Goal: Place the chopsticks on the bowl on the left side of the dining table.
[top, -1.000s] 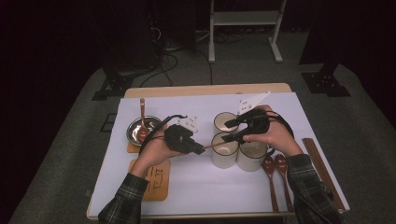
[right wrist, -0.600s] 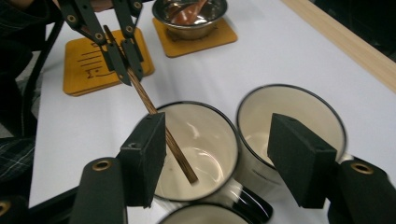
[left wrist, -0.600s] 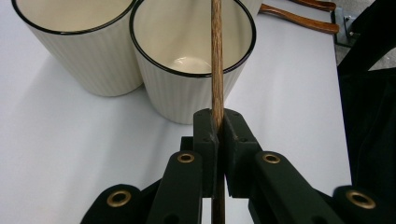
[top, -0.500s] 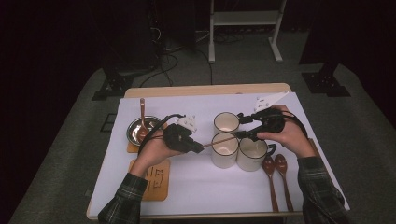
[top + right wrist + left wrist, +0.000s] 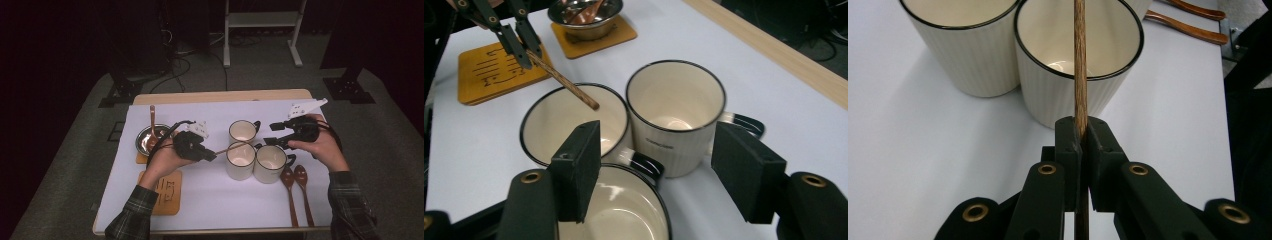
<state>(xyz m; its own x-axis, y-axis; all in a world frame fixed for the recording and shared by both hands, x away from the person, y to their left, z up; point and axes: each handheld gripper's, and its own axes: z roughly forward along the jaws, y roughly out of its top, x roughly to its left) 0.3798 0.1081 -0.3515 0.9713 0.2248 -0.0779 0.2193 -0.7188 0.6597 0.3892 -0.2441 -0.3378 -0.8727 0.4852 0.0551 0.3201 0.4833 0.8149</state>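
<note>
Right gripper [image 5: 274, 134] has drifted toward 3 o'clock, off the mugs [image 5: 240, 160], jaws spread and empty.
Left gripper [image 5: 212, 155] points toward 3 o'clock, jaws pinching a wooden stick [image 5: 231, 147] over the mug.

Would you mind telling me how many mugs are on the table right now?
3. The back mug stands alone behind; the middle mug sits in front of it, under the stick's tip; the right mug touches the middle one. None appear hidden.
</note>
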